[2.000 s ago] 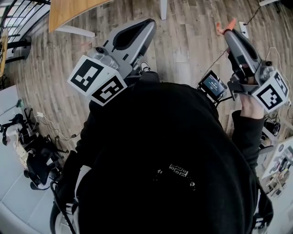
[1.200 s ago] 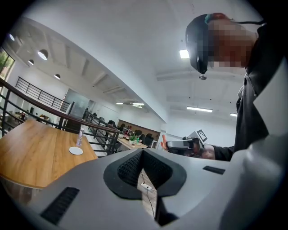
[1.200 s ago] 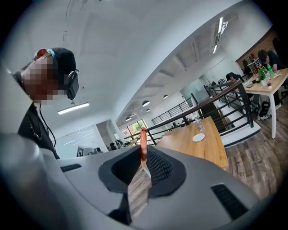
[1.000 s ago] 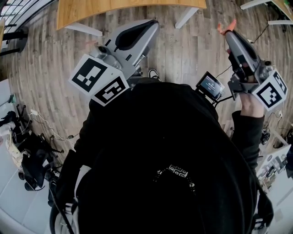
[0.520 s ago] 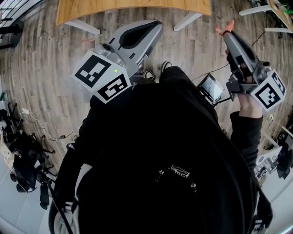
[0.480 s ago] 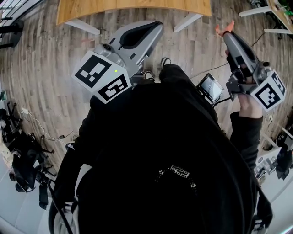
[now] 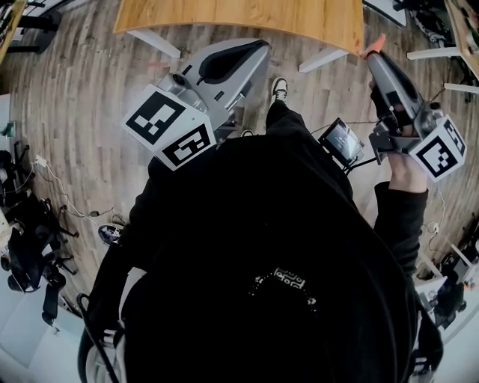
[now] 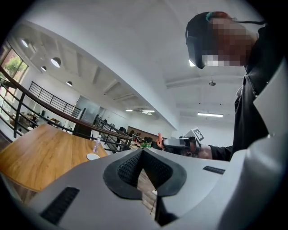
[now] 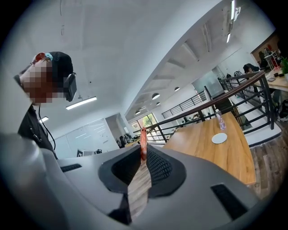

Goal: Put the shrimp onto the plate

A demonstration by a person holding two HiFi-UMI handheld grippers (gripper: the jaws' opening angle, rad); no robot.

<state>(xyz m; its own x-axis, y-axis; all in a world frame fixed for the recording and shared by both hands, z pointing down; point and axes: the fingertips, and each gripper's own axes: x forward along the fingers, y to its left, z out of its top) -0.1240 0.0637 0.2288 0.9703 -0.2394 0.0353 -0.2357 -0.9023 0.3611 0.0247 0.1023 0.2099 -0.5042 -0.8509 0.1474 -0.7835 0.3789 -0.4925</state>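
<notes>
The light wooden tabletop (image 7: 247, 15) now reaches much further right across the top of the head view, so the orange shrimp (image 7: 376, 43) pinched in the grey right gripper (image 7: 372, 54) shows at its near edge instead of over plank floor (image 7: 90, 112); the white sneaker (image 7: 279, 88) steps further forward

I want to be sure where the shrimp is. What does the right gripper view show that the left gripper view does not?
Only the right gripper view: the right gripper from behind, its jaws closed on the shrimp. Only the left gripper view: the left gripper, jaws together with nothing between them, and the right gripper from outside. Both: the shrimp, and the wooden table bearing the white plate and a bottle.
</notes>
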